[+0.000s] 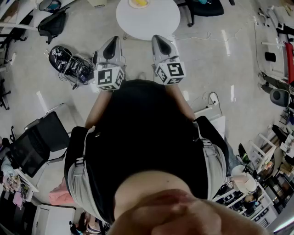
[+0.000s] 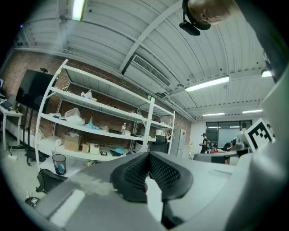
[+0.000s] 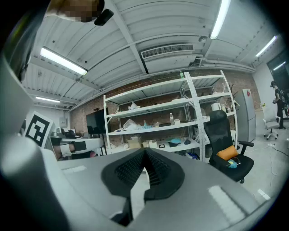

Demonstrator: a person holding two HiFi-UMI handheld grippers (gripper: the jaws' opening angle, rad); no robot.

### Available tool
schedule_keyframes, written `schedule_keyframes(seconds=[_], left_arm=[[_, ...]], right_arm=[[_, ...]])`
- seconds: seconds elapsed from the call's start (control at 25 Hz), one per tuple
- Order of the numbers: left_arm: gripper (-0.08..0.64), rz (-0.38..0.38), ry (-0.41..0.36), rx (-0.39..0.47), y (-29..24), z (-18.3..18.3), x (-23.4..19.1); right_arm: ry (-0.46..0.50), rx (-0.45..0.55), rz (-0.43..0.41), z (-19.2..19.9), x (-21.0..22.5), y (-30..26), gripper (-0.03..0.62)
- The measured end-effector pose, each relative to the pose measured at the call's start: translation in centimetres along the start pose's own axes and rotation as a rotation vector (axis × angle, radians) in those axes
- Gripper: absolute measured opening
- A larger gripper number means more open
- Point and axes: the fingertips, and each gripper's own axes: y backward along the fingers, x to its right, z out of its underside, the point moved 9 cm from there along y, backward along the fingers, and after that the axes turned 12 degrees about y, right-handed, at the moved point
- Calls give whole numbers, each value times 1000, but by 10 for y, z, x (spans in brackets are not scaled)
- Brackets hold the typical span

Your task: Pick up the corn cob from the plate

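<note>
In the head view a round white table (image 1: 158, 20) stands ahead of the person, and on its far side sits a plate with a yellow corn cob (image 1: 138, 2), cut off by the top edge. Both grippers are held level in front of the person's chest, short of the table and apart from the plate. My left gripper (image 1: 113, 38) (image 2: 148, 154) is shut, its black ribbed pads meeting with nothing between them. My right gripper (image 1: 157, 36) (image 3: 145, 149) is shut and empty too. Neither gripper view shows the table or the corn cob.
White metal shelves (image 2: 90, 117) (image 3: 153, 122) with boxes line a brick wall ahead. A black office chair with an orange cushion (image 3: 226, 151) stands at the right. On the floor lie a black bag with cables (image 1: 69, 64) at the left and a black chair (image 1: 34, 142).
</note>
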Motion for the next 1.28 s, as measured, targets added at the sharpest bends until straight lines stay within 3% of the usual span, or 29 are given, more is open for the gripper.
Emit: schedule_keyframes(seconds=[0.6,1.28], left_arm=[[6,-2,-2,1,5,-1,4],[6,-35,-18,5,1,6,31]], right_arm=[[-14,13,1,-2,-3,4,8],[-23,35,-27,-1,28,13,9]])
